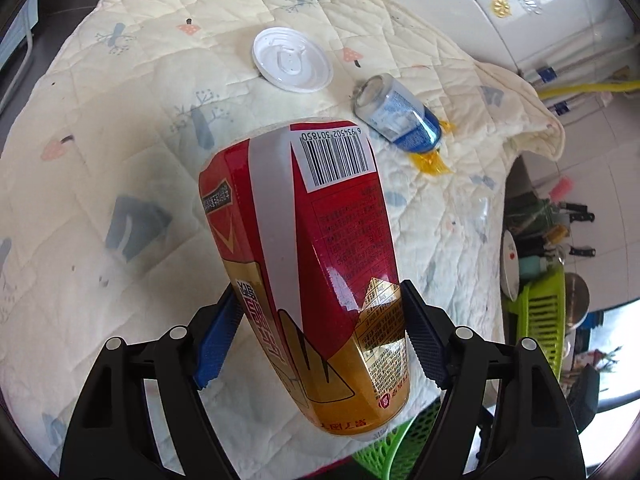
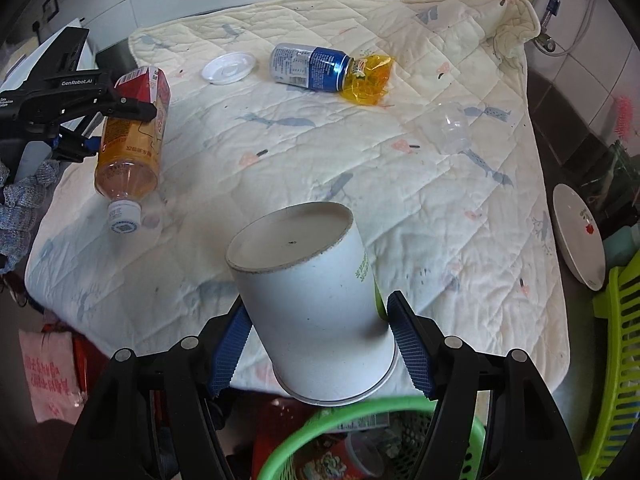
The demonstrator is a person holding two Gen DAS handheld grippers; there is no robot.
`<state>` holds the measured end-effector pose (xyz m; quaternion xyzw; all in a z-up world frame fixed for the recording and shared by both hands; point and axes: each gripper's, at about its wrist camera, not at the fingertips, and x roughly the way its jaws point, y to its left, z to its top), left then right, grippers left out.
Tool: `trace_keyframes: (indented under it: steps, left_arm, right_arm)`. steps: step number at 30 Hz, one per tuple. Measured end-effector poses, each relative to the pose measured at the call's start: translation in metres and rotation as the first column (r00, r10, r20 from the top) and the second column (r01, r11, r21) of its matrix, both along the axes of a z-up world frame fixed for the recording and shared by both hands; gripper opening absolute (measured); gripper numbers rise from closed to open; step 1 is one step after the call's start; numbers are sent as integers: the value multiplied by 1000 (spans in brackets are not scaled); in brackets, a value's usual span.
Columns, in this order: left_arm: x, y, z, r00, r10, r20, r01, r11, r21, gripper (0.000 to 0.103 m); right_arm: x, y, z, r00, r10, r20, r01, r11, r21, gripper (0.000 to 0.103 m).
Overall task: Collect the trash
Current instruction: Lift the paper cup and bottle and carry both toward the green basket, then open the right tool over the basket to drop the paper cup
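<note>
Carrying two pieces of trash at once toward the green mesh basket [image 2: 304, 436] at the bottom of the right wrist frame. Left gripper [image 1: 320, 344] clenched on a red-and-gold drink bottle [image 1: 308, 264], blue pads pressed to both sides near its lower half, cap end hanging downward at left of the right wrist view. Right gripper [image 2: 318, 344] clamped on an upturned white paper cup [image 2: 308, 300], base facing up, rim just above the basket's edge. Best done by bringing each item fully over the basket opening before loosening, cup first since nearest, then the bottle, kept tilted cap-down to slide in cleanly. Left on the quilted cloth [image 2: 460, 240]: a blue can [image 2: 308, 66] touching a yellow wrapper [image 2: 368, 78] at upper centre, a white lid [image 2: 227, 67] just left of it, and a clear plastic piece [image 2: 450, 128] at right.
</note>
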<state>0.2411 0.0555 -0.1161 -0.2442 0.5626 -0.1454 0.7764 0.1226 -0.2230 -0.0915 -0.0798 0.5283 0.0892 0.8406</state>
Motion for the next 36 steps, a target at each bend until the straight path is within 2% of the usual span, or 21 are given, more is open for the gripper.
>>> trace_keyframes:
  steps: [7,12,18,21,27,32,36]
  left_arm:
    - [-48,-7,14,997,-61,45,61,998,-5,75]
    - [-76,-19,22,992,-105,67,107,994,-25,74]
    - [-104,-39,27,982,-165,92,169,985,-40,73]
    - [-112,-48,27,978,-180,108,184,982,-33,73]
    - [-115,-62,24,974,-204,103,211,975,-69,73]
    - [-118,-83,28,958,-266,108,278,953,-117,73]
    - [-128,-108,24,935,-341,100,353,924,-147,73]
  right_arm:
    - [-53,-16,2,1000,12,-21,-13,999,-40,66]
    - [-88,-38,-9,998,-9,-64,5,998,-70,66]
    - [-117,-69,-39,987,-85,-137,65,987,-145,66]
    - [-129,-89,-56,975,-142,-172,117,982,-149,66]
    - [-145,-115,-77,950,-221,-220,187,969,-164,67]
    - [-151,-133,-95,921,-283,-266,240,953,-185,71]
    - [-154,-138,-91,920,-300,-254,258,948,-185,75]
